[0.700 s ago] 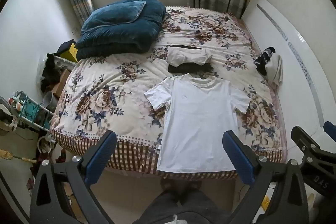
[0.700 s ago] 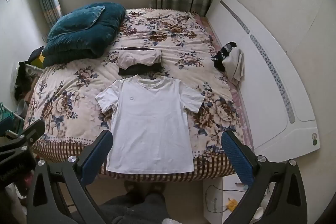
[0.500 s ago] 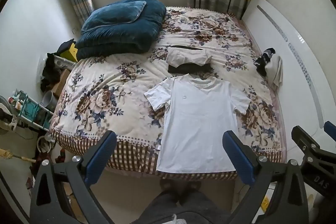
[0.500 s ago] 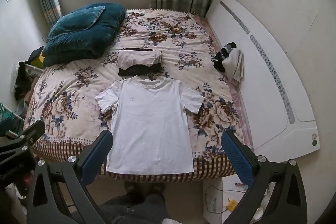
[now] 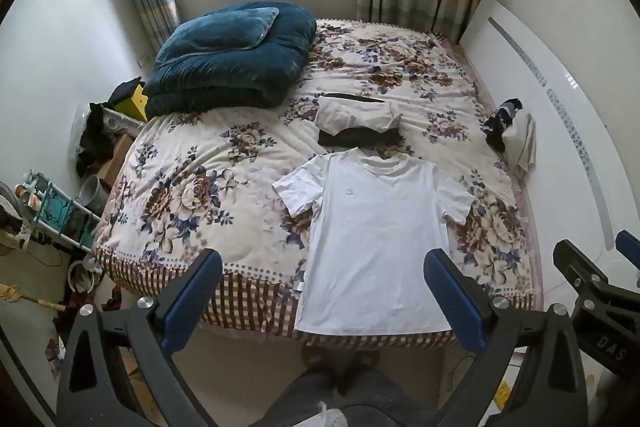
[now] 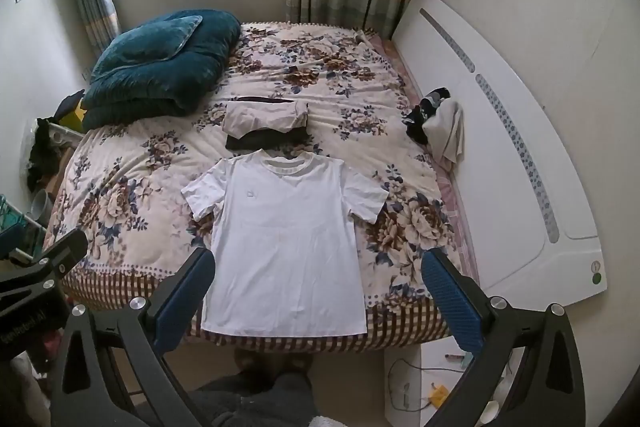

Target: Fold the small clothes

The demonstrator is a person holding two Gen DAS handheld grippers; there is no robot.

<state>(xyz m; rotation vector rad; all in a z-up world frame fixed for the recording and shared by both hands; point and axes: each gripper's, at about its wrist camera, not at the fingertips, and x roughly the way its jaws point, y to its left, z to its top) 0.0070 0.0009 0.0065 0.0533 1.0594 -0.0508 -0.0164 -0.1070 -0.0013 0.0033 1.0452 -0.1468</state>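
A white T-shirt (image 5: pixel 372 231) lies flat and face up on the floral bed, its hem at the near edge; it also shows in the right wrist view (image 6: pixel 284 235). Just beyond its collar sits a small stack of folded clothes (image 5: pixel 358 125), light over dark, also in the right wrist view (image 6: pixel 266 129). My left gripper (image 5: pixel 320 271) is open and empty, held high above the near bed edge. My right gripper (image 6: pixel 316 271) is open and empty, likewise above the shirt's hem.
A folded blue quilt with a pillow (image 5: pixel 228 59) fills the far left of the bed. A heap of dark and white clothes (image 5: pixel 512 131) lies at the right edge by the white headboard (image 6: pixel 500 147). Clutter and a rack (image 5: pixel 52 211) stand on the left floor. The person's legs (image 5: pixel 332 395) are below.
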